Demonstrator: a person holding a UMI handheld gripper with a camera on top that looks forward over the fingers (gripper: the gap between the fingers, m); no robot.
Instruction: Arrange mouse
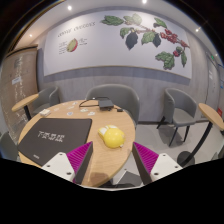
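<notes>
The claw (112, 160) hangs open — a yellow mouse (113, 136) sits on the round table (70, 112) just ahead.

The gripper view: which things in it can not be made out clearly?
- Yellow rounded object on the round wooden table, just ahead of the fingers: too small to confirm it is a mouse.
- White lettering on the black rectangular mat: too small to read.
- Dark thin item at the table's far edge: too small to name.
- The gripper: open, pink pads apart, holding nothing.
</notes>
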